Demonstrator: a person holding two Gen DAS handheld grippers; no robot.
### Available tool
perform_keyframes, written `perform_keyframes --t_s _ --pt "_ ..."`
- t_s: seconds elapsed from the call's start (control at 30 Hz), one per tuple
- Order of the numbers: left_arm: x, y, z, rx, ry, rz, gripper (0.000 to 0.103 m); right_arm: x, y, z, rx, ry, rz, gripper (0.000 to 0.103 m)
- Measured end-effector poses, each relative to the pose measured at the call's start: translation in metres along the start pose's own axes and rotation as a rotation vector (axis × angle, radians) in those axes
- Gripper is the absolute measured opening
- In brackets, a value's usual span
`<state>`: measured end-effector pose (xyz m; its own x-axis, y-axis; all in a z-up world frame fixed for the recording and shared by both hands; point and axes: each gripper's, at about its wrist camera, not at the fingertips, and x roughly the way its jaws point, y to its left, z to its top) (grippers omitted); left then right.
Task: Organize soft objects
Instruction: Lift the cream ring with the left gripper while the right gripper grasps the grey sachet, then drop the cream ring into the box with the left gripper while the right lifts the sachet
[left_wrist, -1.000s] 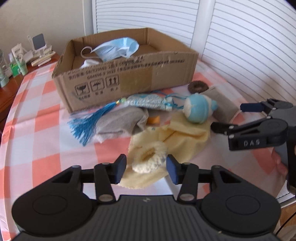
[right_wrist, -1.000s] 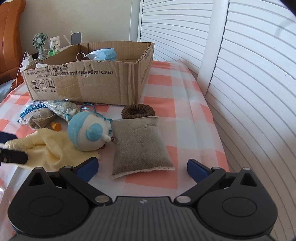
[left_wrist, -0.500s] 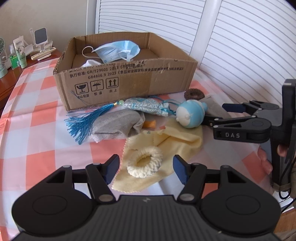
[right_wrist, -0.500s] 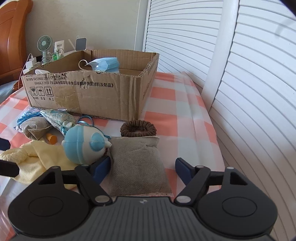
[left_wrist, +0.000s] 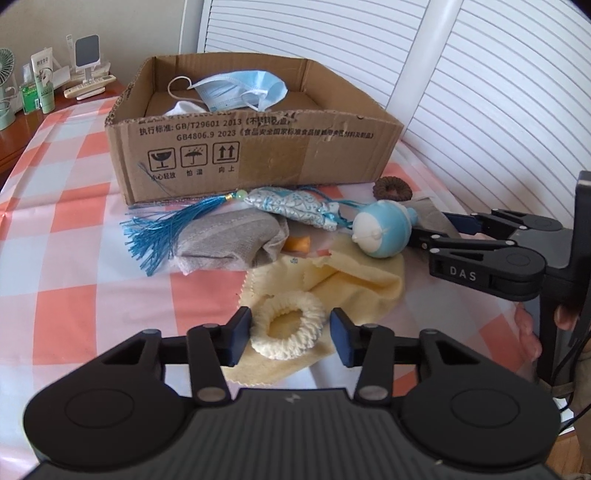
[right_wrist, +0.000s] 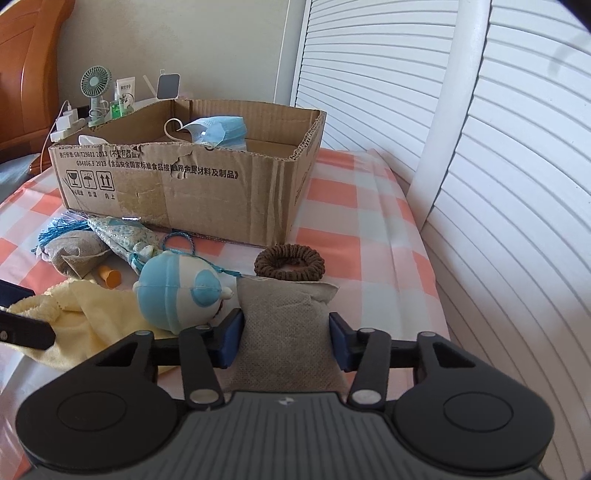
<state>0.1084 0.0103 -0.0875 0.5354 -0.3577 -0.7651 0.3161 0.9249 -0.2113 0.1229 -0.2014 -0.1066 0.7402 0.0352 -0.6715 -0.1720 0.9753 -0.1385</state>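
Cream scrunchie (left_wrist: 287, 328) is lying on the yellow cloth (left_wrist: 354, 284), and we are closing our left gripper (left_wrist: 290, 332) around it, left pad touching, right pad just clear. Our right gripper (right_wrist: 286, 341) is squeezing the grey pouch (right_wrist: 286, 314). Beyond are sitting the blue plush toy (right_wrist: 177, 291), brown scrunchie (right_wrist: 289, 261) and cardboard box (left_wrist: 255, 147).

The left gripper (left_wrist: 290, 336) is a matte black plastic unit with a ribbed top plate bearing a small pale logo. Two round black housings flank it, linked by black arms with silver pivot screws. Its fingers (left_wrist: 239, 334) carry dark blue pads. The right gripper (right_wrist: 286, 341) is of identical build, marked "DAS" in white lettering on one arm, with thin black cables trailing beneath its upright handle.
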Motion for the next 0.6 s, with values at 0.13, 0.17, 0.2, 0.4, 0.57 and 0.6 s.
perform_keyframes --t_s 0.13,0.17,0.2,0.4,0.57,0.6 --pt "-0.002 0.001 0.0 0.005 0.0 -0.002 0.039 -0.003 0.003 -0.002 -0.011 0.008 -0.006 0.054" --pt "-0.002 0.001 0.0 0.009 -0.001 0.001 0.039 -0.003 0.002 -0.002 -0.006 0.009 -0.009 0.056" --pt "-0.003 0.001 0.0 0.013 -0.001 0.003 0.038 -0.003 0.0 -0.002 -0.001 0.01 -0.004 0.056" --pt "-0.01 -0.003 0.002 0.051 -0.02 0.01 0.037 -0.01 0.002 -0.001 -0.005 0.017 -0.012 0.041" --pt "-0.021 -0.008 0.005 0.096 -0.035 0.015 0.036 -0.027 -0.001 0.002 -0.004 0.006 -0.012 0.038" --pt "-0.025 -0.009 0.005 0.11 -0.039 0.017 0.036 -0.03 -0.002 0.002 -0.002 0.002 -0.007 0.038"
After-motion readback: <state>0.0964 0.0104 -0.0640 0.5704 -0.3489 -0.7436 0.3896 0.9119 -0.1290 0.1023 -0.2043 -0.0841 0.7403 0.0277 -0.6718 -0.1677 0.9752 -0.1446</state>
